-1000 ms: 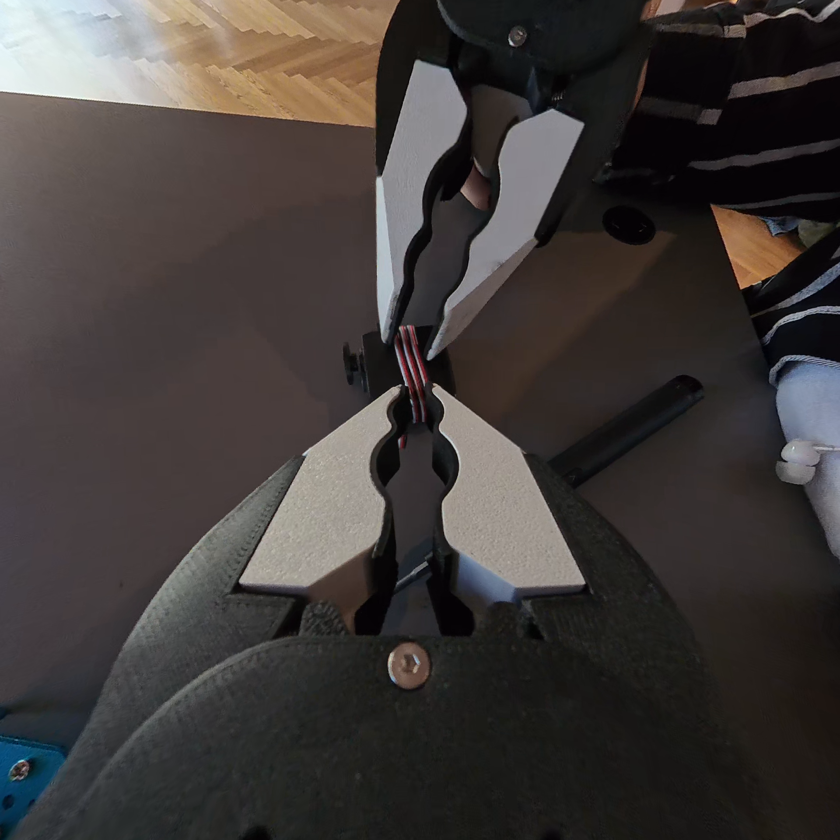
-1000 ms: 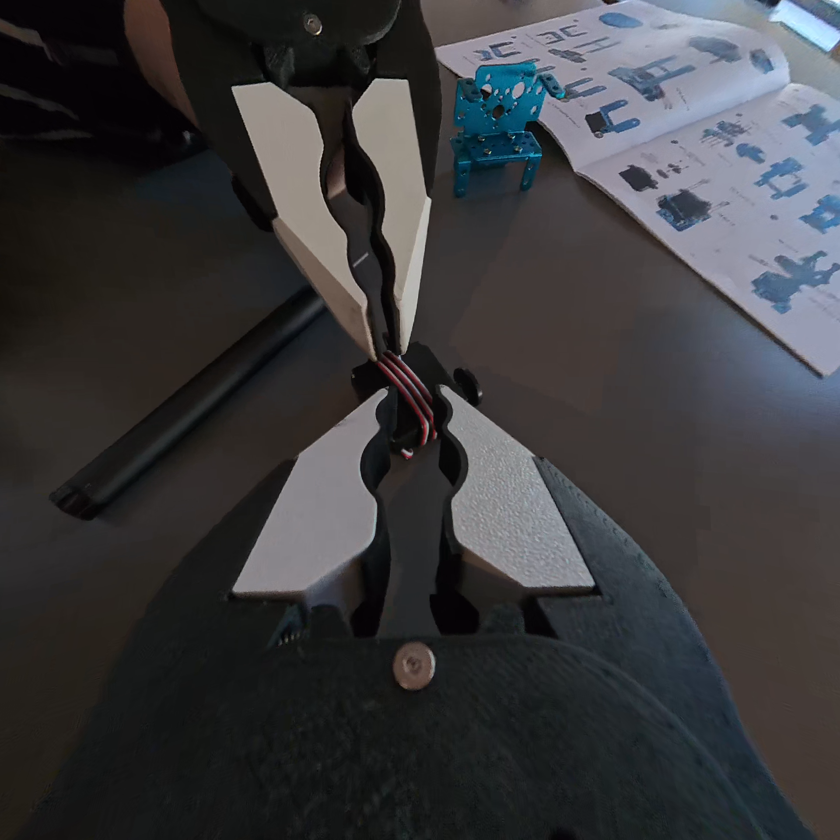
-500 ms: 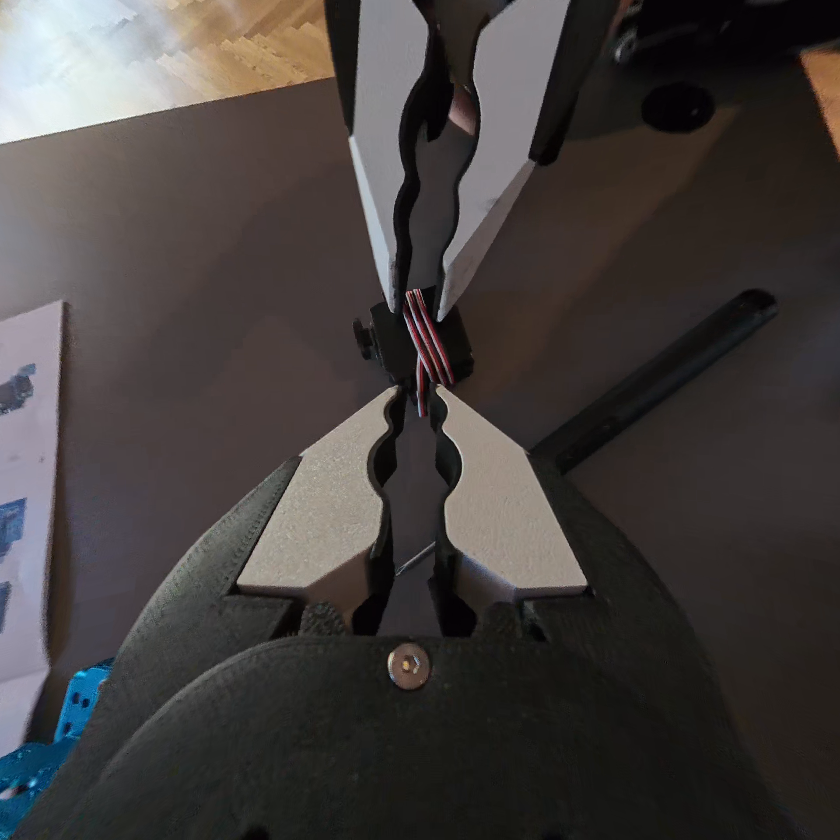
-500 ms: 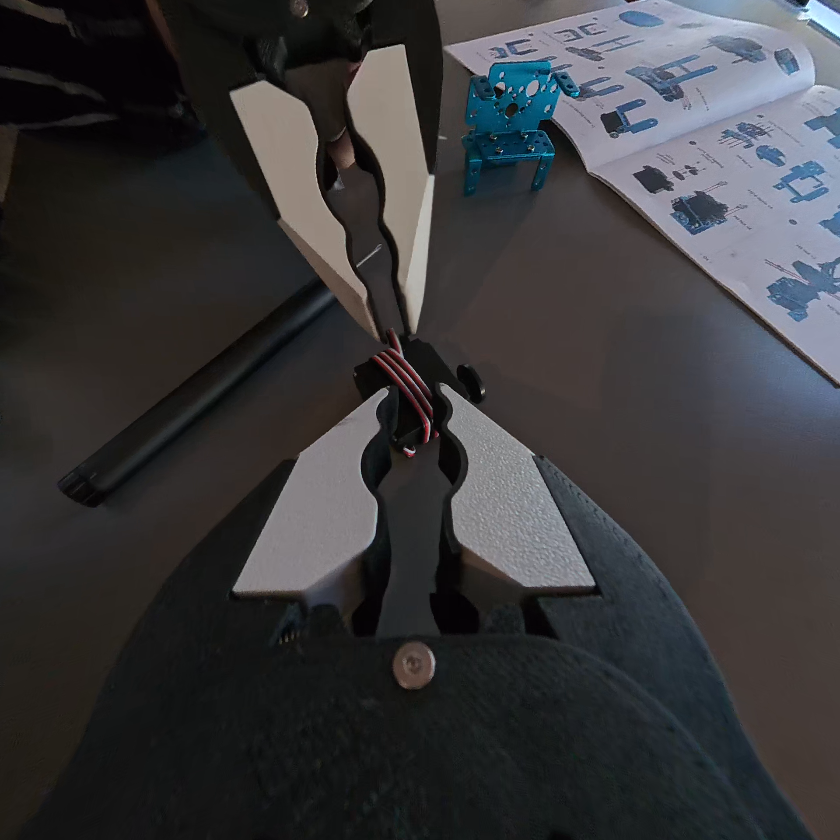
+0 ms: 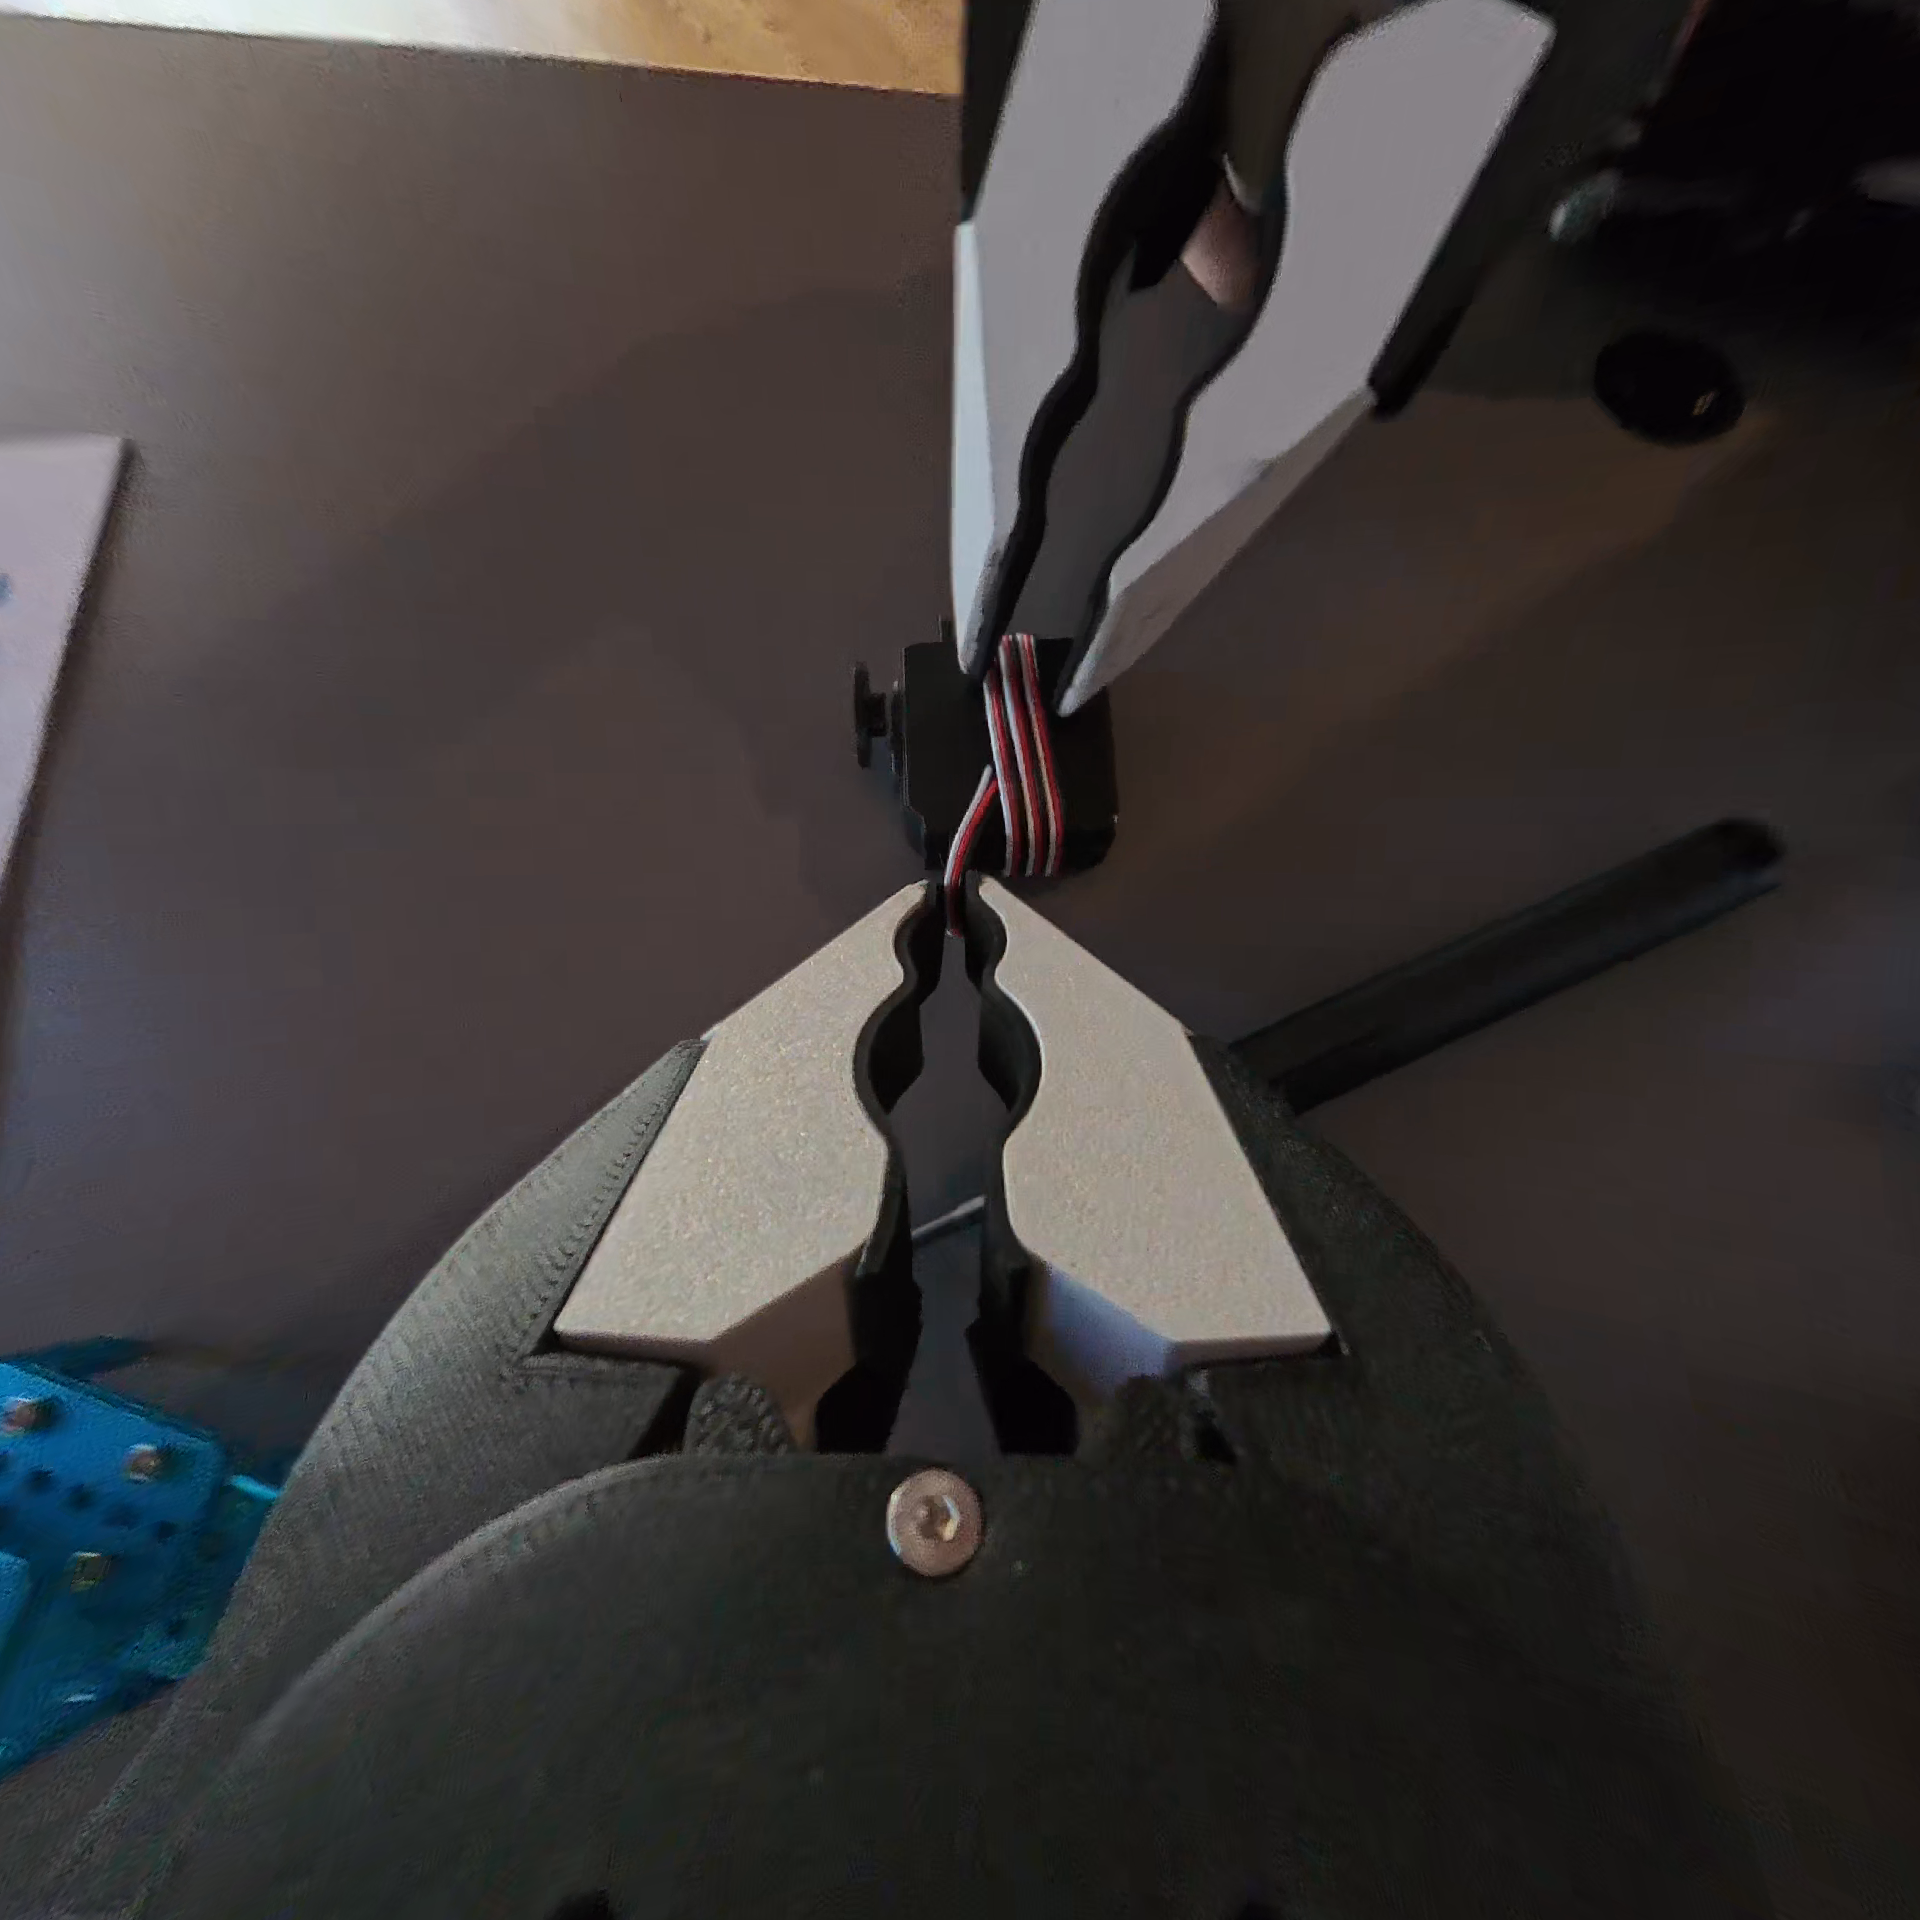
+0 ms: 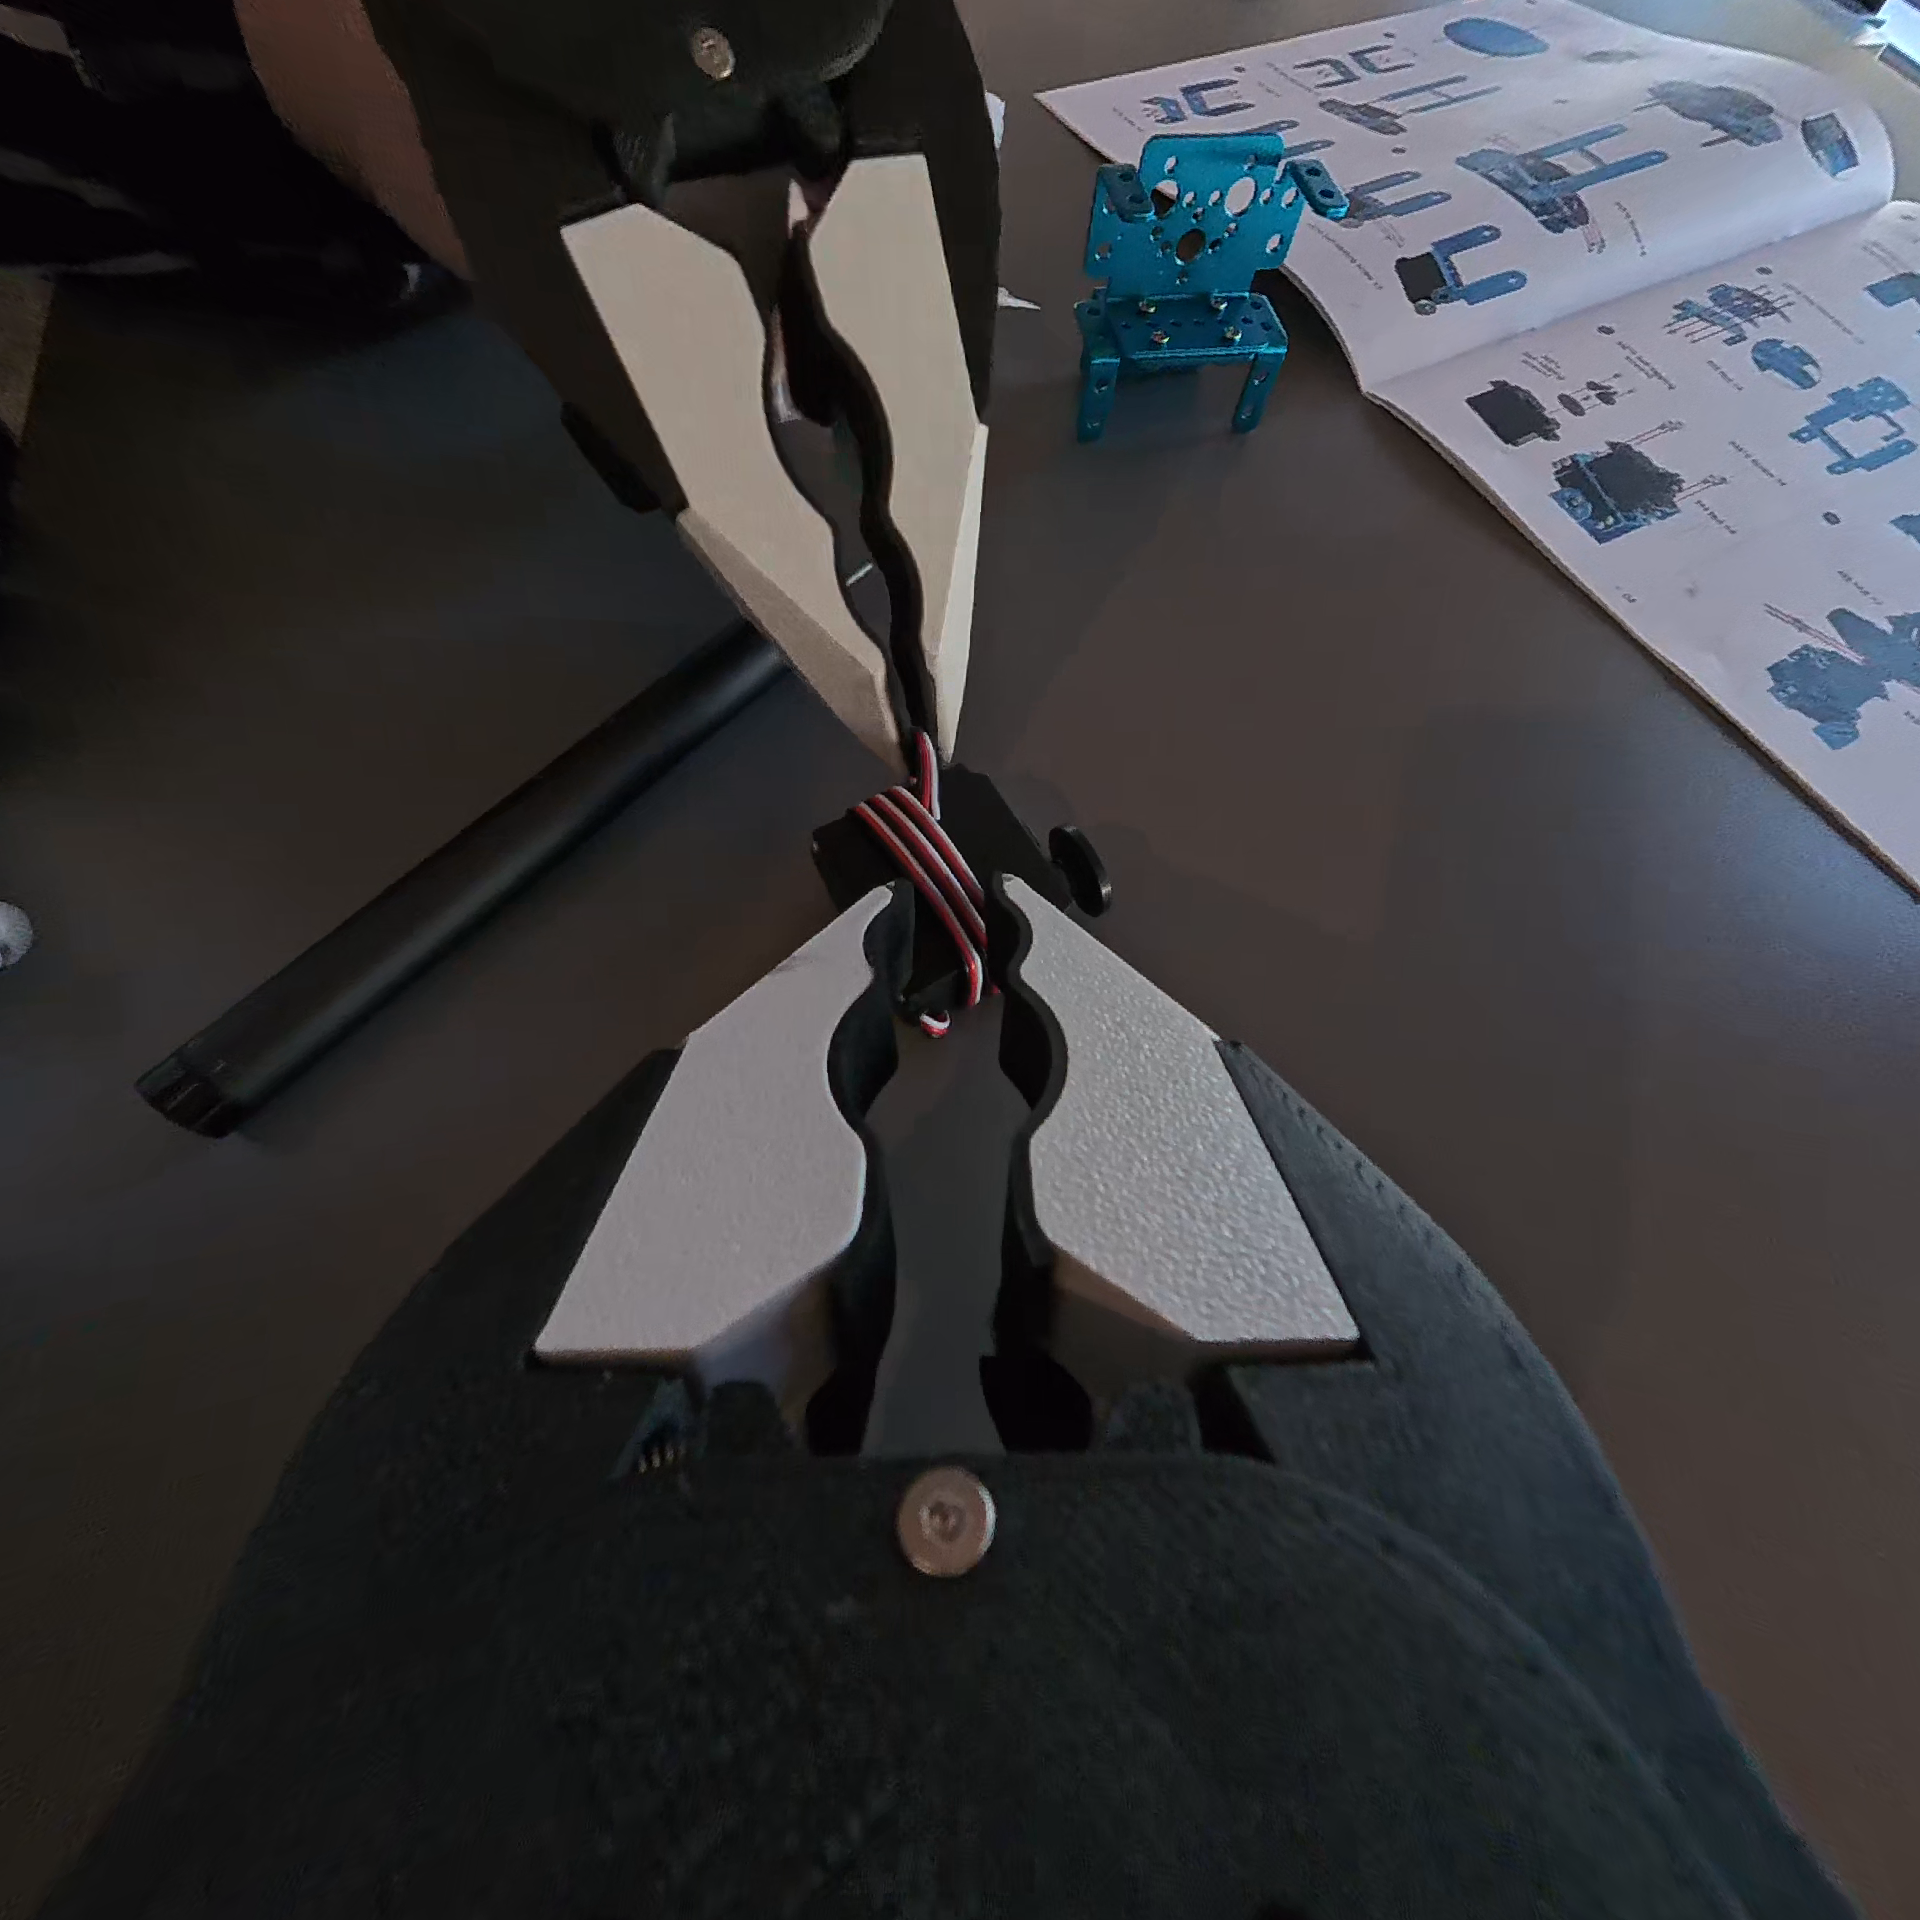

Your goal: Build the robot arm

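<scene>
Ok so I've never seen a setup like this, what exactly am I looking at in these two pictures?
A person holds two hand-held pincers, each with a camera looking along its two pale fingers. One picture is taken from the left tool, the other from the right tool, so each also shows the other tool reaching in from the top.

Between them is a small black servo motor with a red, white and black cable wound around it. The right tool grips the wrapped motor, and the left tool pinches the loose end of the cable.

On the dark table lie a black rod and an open picture booklet, and a blue metal bracket full of holes stands there too.
</scene>
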A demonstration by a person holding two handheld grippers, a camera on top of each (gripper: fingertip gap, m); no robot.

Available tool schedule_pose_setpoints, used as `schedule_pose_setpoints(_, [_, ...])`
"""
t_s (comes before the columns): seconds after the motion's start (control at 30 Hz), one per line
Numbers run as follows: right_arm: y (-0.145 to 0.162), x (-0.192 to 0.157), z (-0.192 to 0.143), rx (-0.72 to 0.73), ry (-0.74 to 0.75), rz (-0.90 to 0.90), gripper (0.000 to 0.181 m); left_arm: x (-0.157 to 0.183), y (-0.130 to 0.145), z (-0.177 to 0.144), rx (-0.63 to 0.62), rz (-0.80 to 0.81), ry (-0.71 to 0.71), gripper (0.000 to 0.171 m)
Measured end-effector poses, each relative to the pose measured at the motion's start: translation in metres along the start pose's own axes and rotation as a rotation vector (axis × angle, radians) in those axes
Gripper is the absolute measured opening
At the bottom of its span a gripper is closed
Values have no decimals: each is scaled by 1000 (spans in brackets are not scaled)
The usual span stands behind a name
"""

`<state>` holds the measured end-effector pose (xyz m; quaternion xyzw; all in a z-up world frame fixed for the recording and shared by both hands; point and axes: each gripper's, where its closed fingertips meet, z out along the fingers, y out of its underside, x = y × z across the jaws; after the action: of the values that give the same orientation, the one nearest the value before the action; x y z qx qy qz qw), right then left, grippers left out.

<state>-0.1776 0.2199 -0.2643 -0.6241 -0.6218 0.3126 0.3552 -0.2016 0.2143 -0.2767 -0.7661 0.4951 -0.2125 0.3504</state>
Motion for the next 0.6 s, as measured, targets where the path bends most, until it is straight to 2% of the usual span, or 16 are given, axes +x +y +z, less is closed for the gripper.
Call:
schedule_pose_setpoints(0.1, [0,-2,0,5,-8,-11,12,0,2,-2,21,-162,32,2])
schedule_pose_setpoints(0.17, [0,-3,0,7,-14,-18,12,-10,11,-3,-1,-234,-16,2])
schedule_pose_setpoints(0.3, [-1,-3,0,20,-11,-26,13,-4,4,-8,68,-276,46,2])
schedule_pose_setpoints(0.37, [-1,-3,0,15,-11,-28,14,-5,4,-7,62,-274,32,3])
schedule_pose_setpoints(0.53, [-3,-7,2,20,-35,12,31,-6,5,-7,68,-307,47,2])
schedule_pose_setpoints(0.6, [-6,-2,3,10,-21,108,42,-7,3,-8,82,-335,62,2])
